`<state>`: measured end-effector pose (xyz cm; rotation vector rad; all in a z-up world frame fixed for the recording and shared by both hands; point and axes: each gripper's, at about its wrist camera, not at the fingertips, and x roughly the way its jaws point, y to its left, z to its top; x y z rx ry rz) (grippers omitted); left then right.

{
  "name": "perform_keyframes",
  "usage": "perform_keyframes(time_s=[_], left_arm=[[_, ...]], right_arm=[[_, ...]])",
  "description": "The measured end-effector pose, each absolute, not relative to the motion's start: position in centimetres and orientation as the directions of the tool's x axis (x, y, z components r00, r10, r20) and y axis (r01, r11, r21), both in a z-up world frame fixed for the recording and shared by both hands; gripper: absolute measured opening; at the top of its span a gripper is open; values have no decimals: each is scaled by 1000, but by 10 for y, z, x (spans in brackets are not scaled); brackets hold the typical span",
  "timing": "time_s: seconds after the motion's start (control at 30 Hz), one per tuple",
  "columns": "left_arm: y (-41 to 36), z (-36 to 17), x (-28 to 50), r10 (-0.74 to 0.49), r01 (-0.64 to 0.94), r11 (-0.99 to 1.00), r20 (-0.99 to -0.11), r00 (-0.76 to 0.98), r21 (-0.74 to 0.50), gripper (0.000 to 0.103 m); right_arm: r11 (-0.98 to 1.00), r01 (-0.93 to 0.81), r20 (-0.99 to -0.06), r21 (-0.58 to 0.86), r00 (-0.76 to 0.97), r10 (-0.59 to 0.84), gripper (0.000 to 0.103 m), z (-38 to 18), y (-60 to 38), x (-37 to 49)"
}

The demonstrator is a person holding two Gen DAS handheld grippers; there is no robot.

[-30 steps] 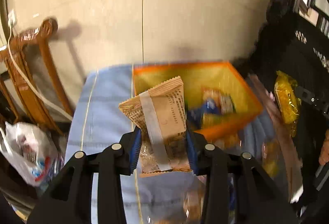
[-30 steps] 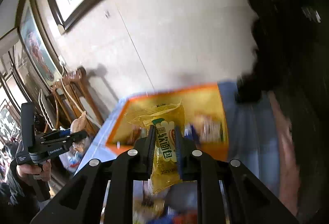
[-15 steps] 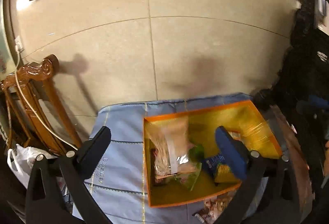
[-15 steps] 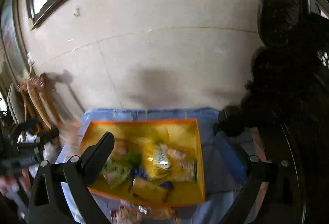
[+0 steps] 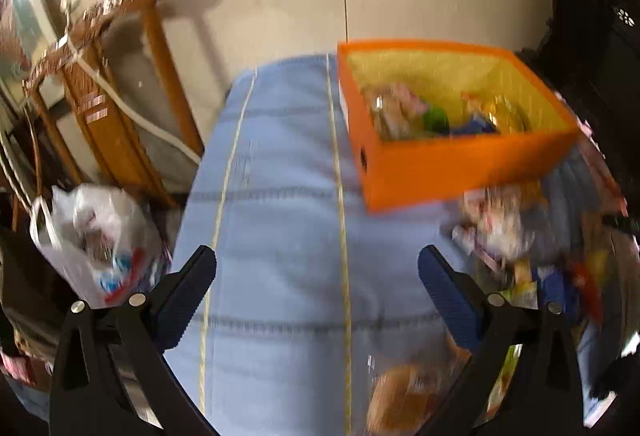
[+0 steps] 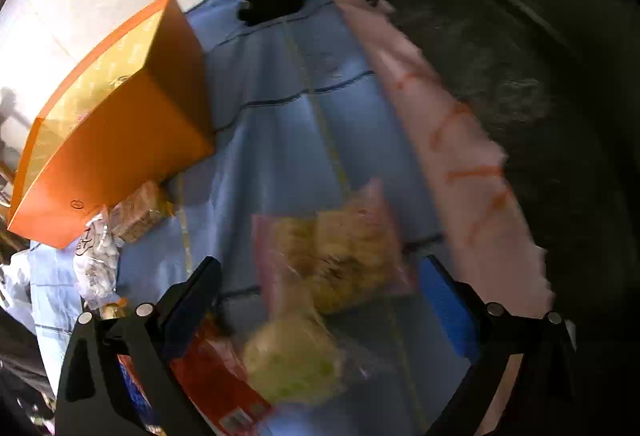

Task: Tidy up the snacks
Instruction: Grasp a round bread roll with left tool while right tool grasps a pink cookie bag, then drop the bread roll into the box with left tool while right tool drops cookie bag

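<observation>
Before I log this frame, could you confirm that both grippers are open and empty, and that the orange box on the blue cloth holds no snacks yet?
Not quite: the orange box already holds several snack packets, as the left wrist view shows. The rest stands: the left gripper and the right gripper are both open and empty, and the box sits on the blue cloth.

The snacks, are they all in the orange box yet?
Not yet. Some packets already lie inside the orange box. Both the left gripper and the right gripper have open, empty jaws. Left to do: the pink cracker packet, the red packet and others on the blue cloth.
</observation>
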<state>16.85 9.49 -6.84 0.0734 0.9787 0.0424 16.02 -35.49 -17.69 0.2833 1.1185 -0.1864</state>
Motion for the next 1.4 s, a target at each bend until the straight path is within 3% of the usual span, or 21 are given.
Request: perform_keyframes(time_s=[0.13, 0.23, 0.27, 0.33, 0.6, 0.83, 0.97, 1.0, 1.03, 1.07, 1.17, 1.4], left_arm=[[103, -93, 135, 39, -31, 999, -873, 486, 27, 99], [99, -110, 114, 20, -17, 1000, -898, 440, 14, 99], [96, -114, 106, 15, -1, 1000, -902, 431, 16, 99], [85, -121, 95, 2, 52, 998, -908, 419, 26, 99], [62, -138, 86, 3, 135, 989, -908, 420, 66, 99], [61, -155, 92, -1, 132, 990, -922, 388, 55, 99], [54, -169, 87, -91, 174, 984, -932, 351, -31, 99], [52, -173, 86, -107, 184, 982, -929, 355, -43, 95], [50, -184, 87, -64, 163, 987, -936, 345, -7, 66], [51, -190, 90, -47, 136, 991, -947, 318, -4, 55], [55, -188, 95, -95, 73, 994, -944, 317, -76, 51], [42, -137, 111, -94, 170, 985, -897, 432, -21, 50]], right_arm=[[969, 243, -941, 45, 335, -40, 100, -209, -352, 184], [966, 255, -944, 50, 329, -37, 81, -222, -357, 176], [962, 265, -938, 62, 346, -35, 64, -217, -358, 171], [958, 273, -930, 89, 367, -18, 56, -205, -360, 165], [939, 281, -869, 199, 493, 37, 54, -154, -364, 152], [958, 164, -800, 235, 592, 96, 54, -104, -339, 146], [959, 118, -779, 256, 613, 133, 54, -92, -328, 148], [961, 111, -776, 252, 616, 132, 54, -90, -324, 148], [961, 104, -772, 258, 620, 140, 54, -89, -323, 147], [958, 95, -767, 272, 623, 155, 55, -86, -321, 144], [939, 71, -750, 336, 623, 221, 55, -79, -320, 142], [948, 29, -728, 316, 649, 222, 55, -64, -309, 142]])
